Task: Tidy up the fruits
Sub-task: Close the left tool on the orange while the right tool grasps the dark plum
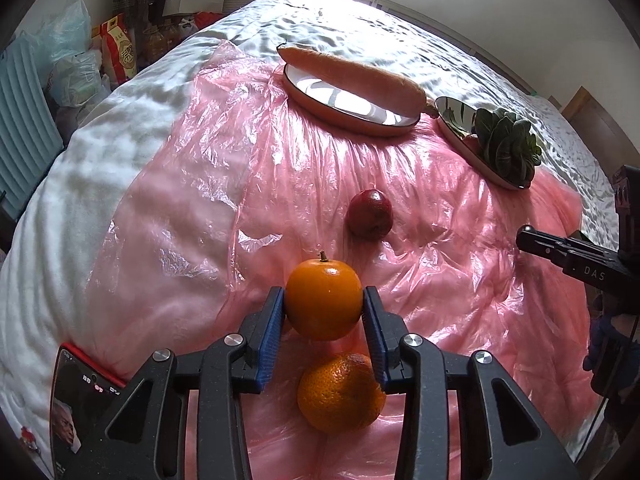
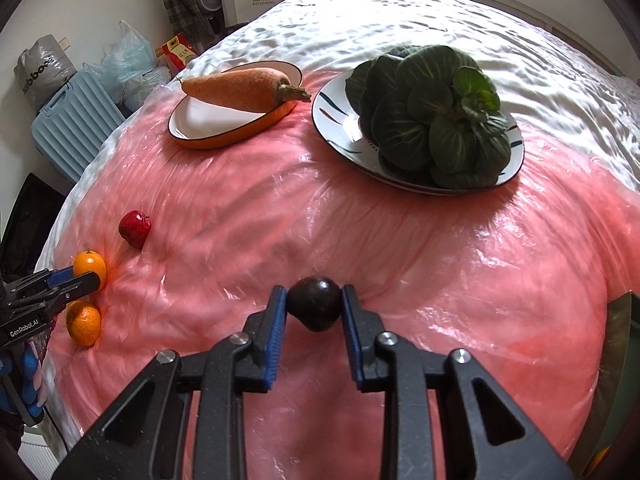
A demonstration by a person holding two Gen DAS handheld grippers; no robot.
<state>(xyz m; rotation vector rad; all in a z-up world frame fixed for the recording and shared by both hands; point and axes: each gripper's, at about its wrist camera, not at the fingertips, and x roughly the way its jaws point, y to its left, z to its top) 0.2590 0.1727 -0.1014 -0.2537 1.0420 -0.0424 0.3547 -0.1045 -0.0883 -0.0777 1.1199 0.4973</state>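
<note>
The left tool pinches a smooth orange with a stem between its blue pads, one pad pressed on each side of the fruit. Just under it, nearer the camera, a second orange with rougher skin lies on the pink plastic sheet that covers the middle of the bed. A phone in a red case rests on the white bedding at the lower left of the left wrist view.

The right tool is clamped on a dark, nearly black round fruit, its pads tight against both sides. From this camera the left tool sits at the far left edge with its orange in the grip and the rough orange beside it on the sheet.

A little beyond the oranges a small red fruit lies alone on the plastic, apart from both tools.

Farther back two dishes stand near each other at the sheet's far edge. The oval dish with an orange rim carries a carrot lying across it. The round white plate to its right holds a dark leafy green vegetable.

Beyond the bed, a pale blue suitcase, plastic bags and a white paper bag stand against the wall.
</note>
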